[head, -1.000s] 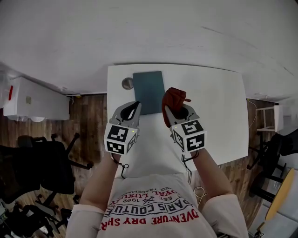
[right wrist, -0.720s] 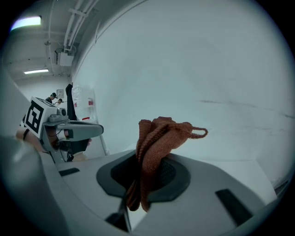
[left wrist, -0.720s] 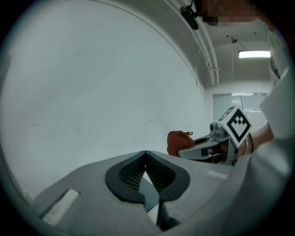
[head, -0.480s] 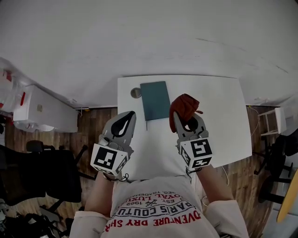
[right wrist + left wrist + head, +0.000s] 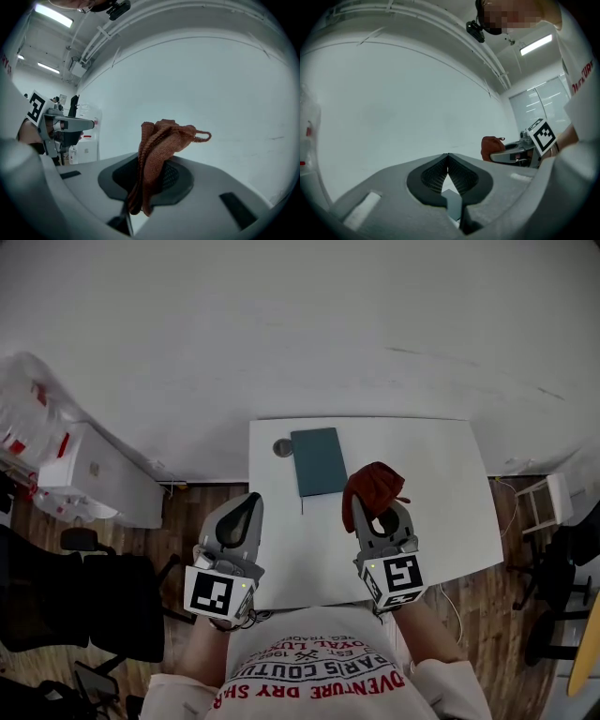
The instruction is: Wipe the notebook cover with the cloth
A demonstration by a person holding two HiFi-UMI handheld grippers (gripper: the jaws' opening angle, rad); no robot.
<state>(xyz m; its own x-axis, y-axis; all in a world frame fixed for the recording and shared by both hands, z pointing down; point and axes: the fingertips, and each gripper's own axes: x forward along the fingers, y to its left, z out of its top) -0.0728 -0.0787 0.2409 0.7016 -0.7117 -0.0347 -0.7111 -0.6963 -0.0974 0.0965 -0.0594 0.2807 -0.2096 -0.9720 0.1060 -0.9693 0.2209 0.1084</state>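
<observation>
The teal notebook (image 5: 319, 460) lies flat at the back left of the white table (image 5: 450, 484). My right gripper (image 5: 361, 501) is shut on the rust-red knitted cloth (image 5: 375, 484), which is bunched up just right of the notebook's near corner and held off it. In the right gripper view the cloth (image 5: 161, 140) sticks up from the shut jaws of that gripper (image 5: 151, 161). My left gripper (image 5: 251, 499) hangs at the table's left edge, near side of the notebook, shut and empty (image 5: 448, 157). The left gripper view also shows the cloth (image 5: 492, 146).
A small grey round object (image 5: 282, 447) sits by the notebook's far left corner. A white cabinet (image 5: 94, 474) and black chairs (image 5: 84, 596) stand left of the table, and a white stool (image 5: 539, 498) stands to its right on the wooden floor.
Both grippers have drawn back from the notebook toward the person. The left one has moved left to the table's edge. The cloth stays held in the right gripper.
</observation>
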